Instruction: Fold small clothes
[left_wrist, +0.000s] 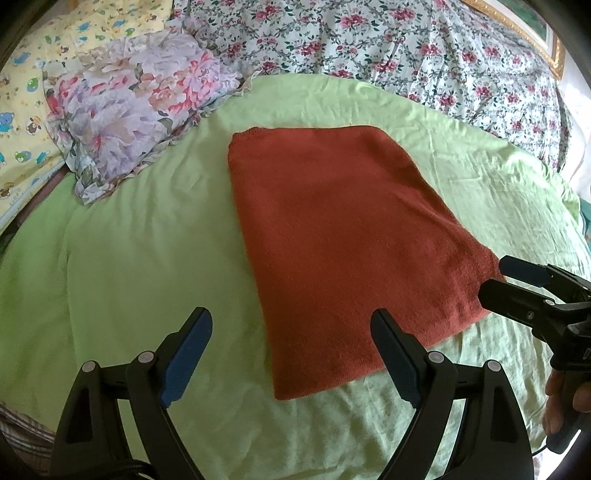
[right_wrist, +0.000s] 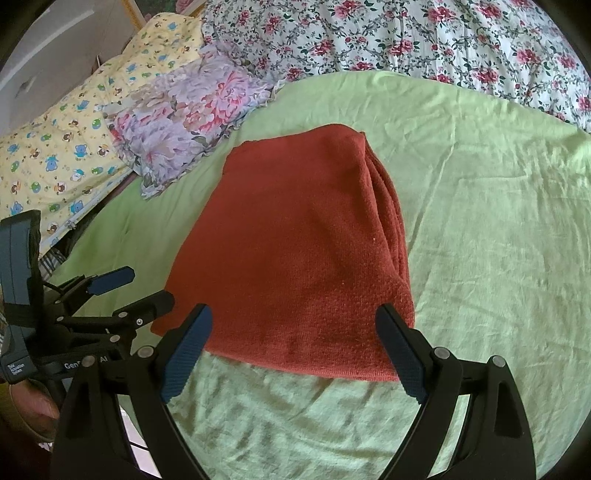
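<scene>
Rust-red folded cloth (left_wrist: 340, 240) lies flat on green sheet (left_wrist: 129, 258), centre of bed. My left claw (left_wrist: 291, 350) spread wide, empty, near cloth's near-left corner. My right claw (right_wrist: 293, 347) also wide, empty, at cloth's near edge. Floral pillow (left_wrist: 136, 107) beyond, left, well apart from cloth.

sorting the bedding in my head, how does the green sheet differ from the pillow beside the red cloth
The green sheet is one plain light colour; the pillow is printed with pink and lilac flowers. The sheet lies spread flat and wide with shallow creases; the pillow is a puffy lump with a frilled edge. The sheet has the folded red cloth lying on it; the pillow carries nothing. Both are soft bedding, and the pillow partly rests on the sheet.
</scene>
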